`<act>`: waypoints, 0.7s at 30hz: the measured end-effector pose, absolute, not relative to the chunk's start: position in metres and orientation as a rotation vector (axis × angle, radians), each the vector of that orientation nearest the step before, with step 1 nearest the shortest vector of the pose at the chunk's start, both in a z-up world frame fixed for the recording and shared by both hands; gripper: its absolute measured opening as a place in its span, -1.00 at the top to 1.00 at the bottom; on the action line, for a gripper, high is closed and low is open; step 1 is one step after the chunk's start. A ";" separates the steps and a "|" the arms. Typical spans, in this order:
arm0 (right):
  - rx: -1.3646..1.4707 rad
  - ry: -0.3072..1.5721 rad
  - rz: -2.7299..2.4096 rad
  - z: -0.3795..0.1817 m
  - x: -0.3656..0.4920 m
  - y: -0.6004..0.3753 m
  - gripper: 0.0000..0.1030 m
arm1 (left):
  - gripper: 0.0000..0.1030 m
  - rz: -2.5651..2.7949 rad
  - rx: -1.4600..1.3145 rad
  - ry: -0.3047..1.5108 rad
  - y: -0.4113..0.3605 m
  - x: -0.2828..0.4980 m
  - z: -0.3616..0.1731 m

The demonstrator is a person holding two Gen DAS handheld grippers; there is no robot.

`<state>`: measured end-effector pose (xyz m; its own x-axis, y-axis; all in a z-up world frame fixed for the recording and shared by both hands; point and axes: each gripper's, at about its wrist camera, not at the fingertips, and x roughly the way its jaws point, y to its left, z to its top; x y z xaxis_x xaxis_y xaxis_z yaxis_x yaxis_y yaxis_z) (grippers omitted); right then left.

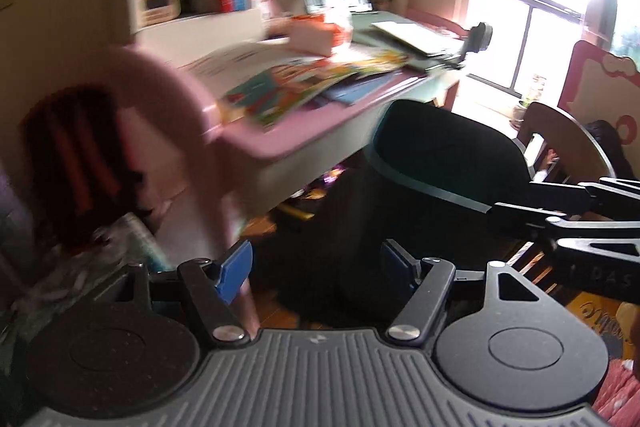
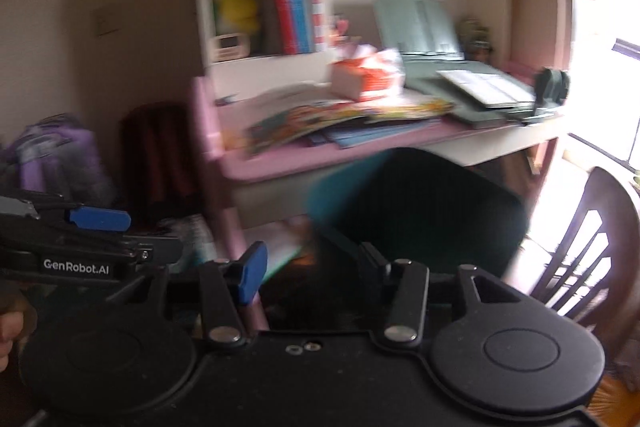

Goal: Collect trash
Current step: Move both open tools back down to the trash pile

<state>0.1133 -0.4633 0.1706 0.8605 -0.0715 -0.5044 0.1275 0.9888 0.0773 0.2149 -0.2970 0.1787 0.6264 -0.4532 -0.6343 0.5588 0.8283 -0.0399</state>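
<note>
Below the pink counter (image 2: pixel 256 167), just in front of both cameras, stood a dark bin (image 2: pixel 420 211) lined with a black bag and rimmed in teal, and it looked like the place where trash was being gathered. Both tools hung apart from it with nothing between their blue pads: the left tool (image 1: pixel 316 267) stood wide and empty, and the right tool (image 2: pixel 316 267) likewise stood parted and empty. By my reading, a drop into the bin was finished and the search for the next piece was in hand. A likely candidate lay up on the counter: a crumpled orange-and-white wrapper or packet (image 2: pixel 368 75) beside the spread picture books (image 2: pixel 340 119), though blur made it hard to say whether it was trash at all. Reaching it would call for lifting over the counter's rounded front edge and coming down among loose books and a green folder stand (image 2: pixel 420 23). Room was tight: a wooden chair (image 2: pixel 592 247) stood close on the right, a purple backpack (image 2: pixel 52 155) and a dark red basket (image 2: pixel 160 155) crowded the left, and the two tools sat near each other.
</note>
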 end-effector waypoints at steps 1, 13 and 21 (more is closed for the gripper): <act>0.107 0.526 -0.077 0.169 0.114 -0.454 -0.02 | -0.37 -0.566 0.160 0.682 -0.282 0.213 0.177; 0.070 0.674 0.286 0.091 0.143 -0.320 -0.13 | -0.60 -0.411 0.104 0.766 -0.123 0.189 0.110; 0.115 0.867 0.420 -0.008 0.177 -0.241 -0.14 | -0.62 -0.277 0.039 0.872 -0.032 0.184 0.019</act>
<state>0.1768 -0.2408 -0.0077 0.5715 0.4032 -0.7147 -0.3112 0.9124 0.2659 0.1845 -0.0317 0.0194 0.6097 -0.2240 -0.7603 0.2554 0.9636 -0.0791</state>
